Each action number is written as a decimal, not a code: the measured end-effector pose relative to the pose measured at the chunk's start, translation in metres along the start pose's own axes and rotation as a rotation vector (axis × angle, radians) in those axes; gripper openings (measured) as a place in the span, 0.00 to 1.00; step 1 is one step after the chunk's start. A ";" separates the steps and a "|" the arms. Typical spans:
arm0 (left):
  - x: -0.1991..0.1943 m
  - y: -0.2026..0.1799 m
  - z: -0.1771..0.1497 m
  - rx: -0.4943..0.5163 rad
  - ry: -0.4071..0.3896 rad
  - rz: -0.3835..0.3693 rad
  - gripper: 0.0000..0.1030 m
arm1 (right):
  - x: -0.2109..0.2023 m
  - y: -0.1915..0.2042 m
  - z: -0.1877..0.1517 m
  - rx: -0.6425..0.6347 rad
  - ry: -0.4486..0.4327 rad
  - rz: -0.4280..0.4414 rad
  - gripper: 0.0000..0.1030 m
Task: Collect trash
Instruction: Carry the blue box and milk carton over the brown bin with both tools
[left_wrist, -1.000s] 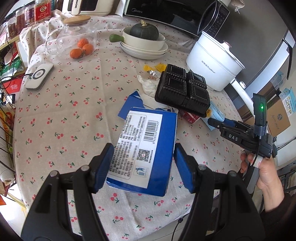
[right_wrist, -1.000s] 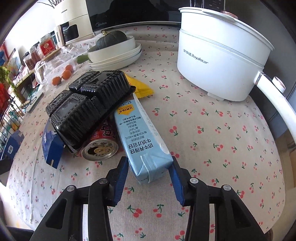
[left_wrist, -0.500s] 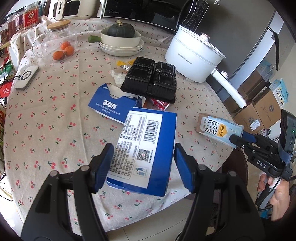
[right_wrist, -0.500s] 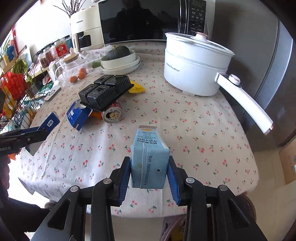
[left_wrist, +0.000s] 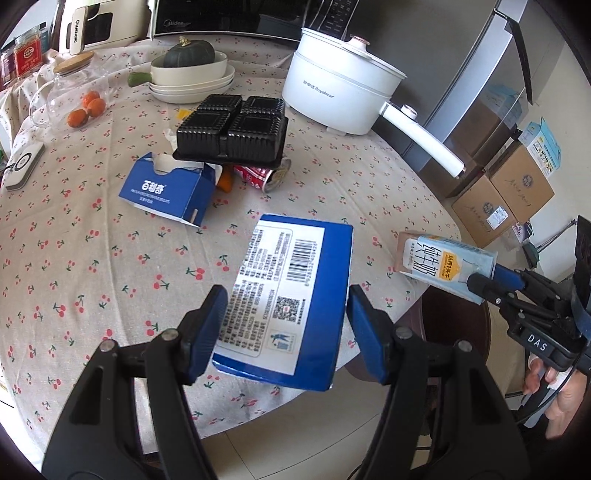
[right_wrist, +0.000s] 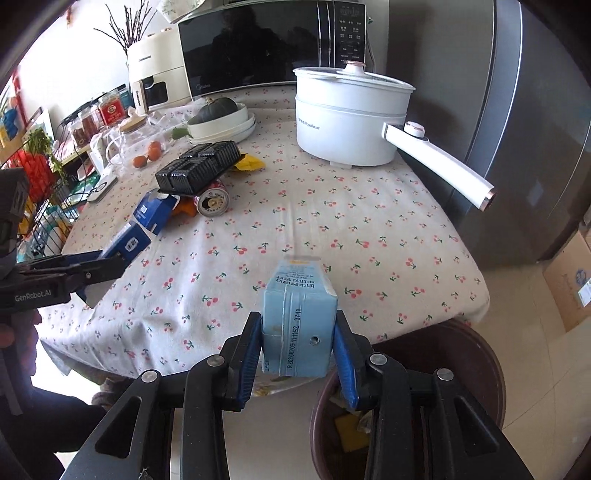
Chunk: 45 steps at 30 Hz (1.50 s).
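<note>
Holding milk carton (right_wrist: 299, 325) clamped in right gripper (right_wrist: 298, 352), near brown bin (right_wrist: 476, 354) rim; releasing here, you risk rim bounce. Left gripper (left_wrist: 284, 325) apparently pinching blue biscuit box (left_wrist: 291, 302); wide box may slip.

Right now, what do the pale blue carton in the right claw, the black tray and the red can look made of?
Pale blue milk carton: coated paperboard, slight sheen; folded seam, printed date code.
Black four-cell ribbed tray: thin moulded plastic, semi-gloss highlights.
Red drink can: metal, likely aluminium; shiny silver end.
</note>
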<state>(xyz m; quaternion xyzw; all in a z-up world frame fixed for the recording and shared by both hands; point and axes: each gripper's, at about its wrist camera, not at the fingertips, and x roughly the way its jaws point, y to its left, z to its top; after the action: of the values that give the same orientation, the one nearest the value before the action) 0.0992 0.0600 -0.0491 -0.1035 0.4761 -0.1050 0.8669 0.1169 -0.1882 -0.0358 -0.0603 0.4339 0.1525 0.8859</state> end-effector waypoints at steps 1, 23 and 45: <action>0.002 -0.002 -0.001 0.009 0.004 -0.001 0.65 | -0.003 -0.001 -0.001 0.004 -0.006 -0.004 0.36; 0.030 -0.067 -0.001 0.099 0.054 -0.079 0.65 | -0.046 -0.054 -0.022 0.093 -0.040 -0.059 0.36; 0.083 -0.201 -0.037 0.368 0.143 -0.203 0.78 | -0.065 -0.147 -0.107 0.233 0.070 -0.155 0.36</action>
<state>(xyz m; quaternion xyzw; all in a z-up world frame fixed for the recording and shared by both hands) 0.0942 -0.1587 -0.0792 0.0169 0.4963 -0.2840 0.8202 0.0469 -0.3674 -0.0541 0.0046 0.4735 0.0300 0.8803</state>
